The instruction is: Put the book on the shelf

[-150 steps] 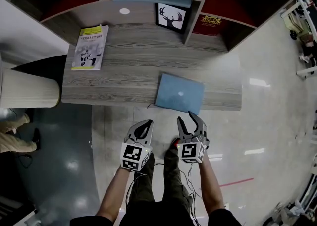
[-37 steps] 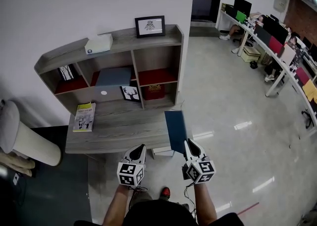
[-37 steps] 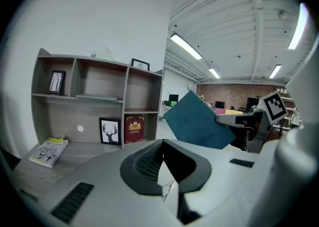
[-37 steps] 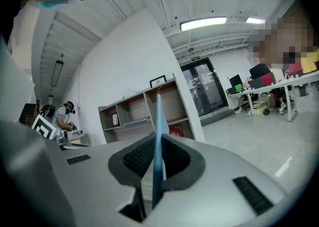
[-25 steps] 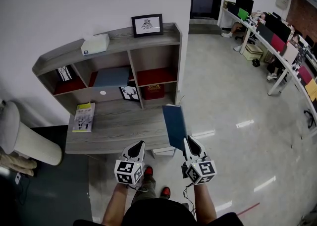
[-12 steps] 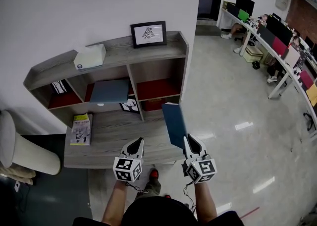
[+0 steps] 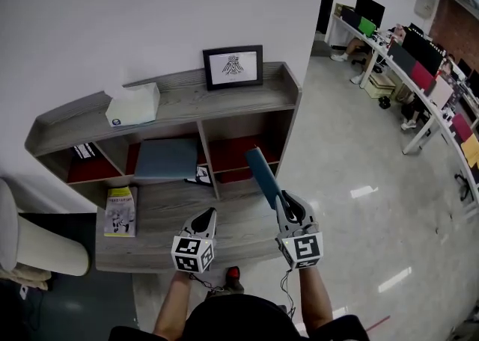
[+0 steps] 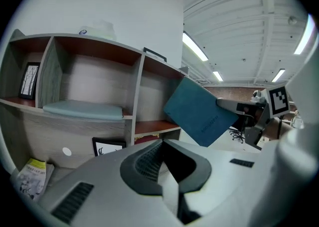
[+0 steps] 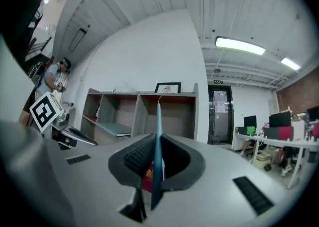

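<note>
My right tongs (image 7: 284,197) are nearly shut, clamped on the lower end of the blue book (image 7: 262,171). The book is off the worktop (image 7: 172,220) and in the air in front of the shelf unit (image 7: 187,104). My left tongs (image 7: 210,214) are closed on nothing, and they hang low over the worktop's front edge, beside the right pair.

The book stands out ahead of the right tongs. Its long axis runs up and away from me, tilted a little to my left. In the right gripper view I see it edge-on, a thin upright blade. Behind it is the right-hand bay (image 7: 238,151), the open one with the red back.

So the target lies straight ahead along the book's own length, and the right hand is clearly the nearer one. The middle bay already holds a flat grey-blue pad (image 7: 166,158), so I judge the right bay to be the free slot.

From the head view the book's far end overlaps the mouth of that bay. I cannot be sure whether it has reached the opening or is just short of it. The left gripper view suggests it is short.

The next move is a forward push. The cover should stay upright and parallel to the divider, so that the top corner clears the upper board.
</note>
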Tool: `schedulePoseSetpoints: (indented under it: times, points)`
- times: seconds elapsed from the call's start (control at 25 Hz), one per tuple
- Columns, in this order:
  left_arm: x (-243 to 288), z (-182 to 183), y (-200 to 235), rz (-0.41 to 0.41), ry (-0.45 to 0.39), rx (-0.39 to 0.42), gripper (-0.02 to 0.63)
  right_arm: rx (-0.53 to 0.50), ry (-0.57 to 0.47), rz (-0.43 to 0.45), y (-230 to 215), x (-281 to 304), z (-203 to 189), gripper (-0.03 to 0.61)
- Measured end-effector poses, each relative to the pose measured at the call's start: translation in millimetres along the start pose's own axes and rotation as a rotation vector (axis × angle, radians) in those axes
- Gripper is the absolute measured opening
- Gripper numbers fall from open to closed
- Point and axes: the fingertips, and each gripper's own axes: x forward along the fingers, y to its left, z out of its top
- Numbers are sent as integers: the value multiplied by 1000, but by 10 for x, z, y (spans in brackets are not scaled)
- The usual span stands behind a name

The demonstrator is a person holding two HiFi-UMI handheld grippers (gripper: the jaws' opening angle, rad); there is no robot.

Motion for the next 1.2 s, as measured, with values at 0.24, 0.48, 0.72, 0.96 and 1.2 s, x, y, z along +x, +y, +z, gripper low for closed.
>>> schedulePoseSetpoints:
  times: [0.24,0.48,0.72,0.96,1.2]
  points:
    - [210,57,278,-14,4,1,8,-272,30,24,128,504,149,60]
    - [366,101,472,-30,10,5,6,-443,83,13,197,852,103,60]
    - [496,124,670,-32,14,-2,8,-659,92,-19,203,1094,82,60]
    - [608,113,781,-39,17,-16,8,-840,94,-48,200,1253,35,60]
    - [700,100,837,-48,27,-23,8,-921,112,0,317,1306,-172,60]
